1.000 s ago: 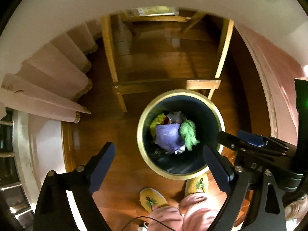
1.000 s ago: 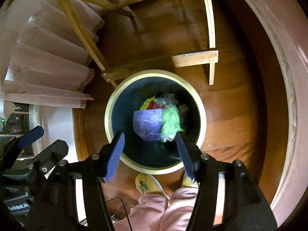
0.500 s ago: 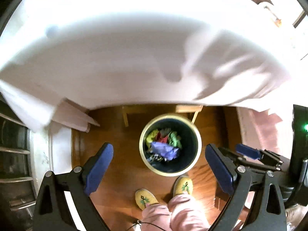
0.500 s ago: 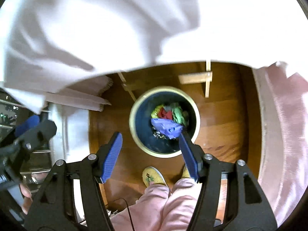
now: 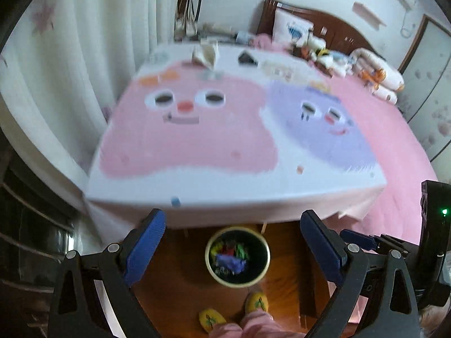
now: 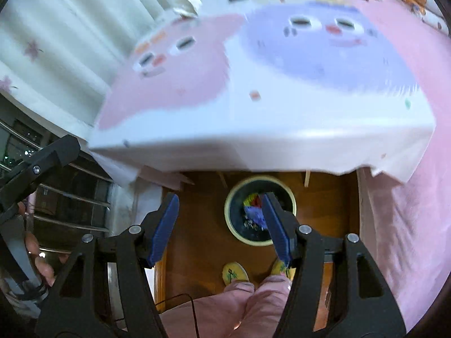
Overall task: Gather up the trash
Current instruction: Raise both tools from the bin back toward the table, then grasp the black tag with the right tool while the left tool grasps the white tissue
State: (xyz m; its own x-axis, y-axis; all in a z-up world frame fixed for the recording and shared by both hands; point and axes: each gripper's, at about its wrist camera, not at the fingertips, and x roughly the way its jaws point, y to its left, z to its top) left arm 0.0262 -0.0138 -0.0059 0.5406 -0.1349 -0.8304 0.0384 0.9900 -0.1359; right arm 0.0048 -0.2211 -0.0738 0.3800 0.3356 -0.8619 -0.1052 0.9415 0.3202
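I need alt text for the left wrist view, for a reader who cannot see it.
The open, empty left gripper hangs above a round bin of colourful trash on a wooden floor. Beyond it stands a table under a blurred cloth with pink and purple cartoon faces.

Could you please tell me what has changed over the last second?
Both tools, left and right, rose from just over the bin to above the tablecloth, tilting up. Nothing was grasped or released. Both stay open and empty; the bin and its trash are unmoved.

A table under a white cartoon-face tablecloth [image 5: 197, 129] stands on a wooden floor [image 5: 180, 284]; pale pleated curtains [image 5: 84, 42] hang left; a pink-covered bed [image 5: 400, 146] with dark headboard [image 5: 332, 28] lies right.
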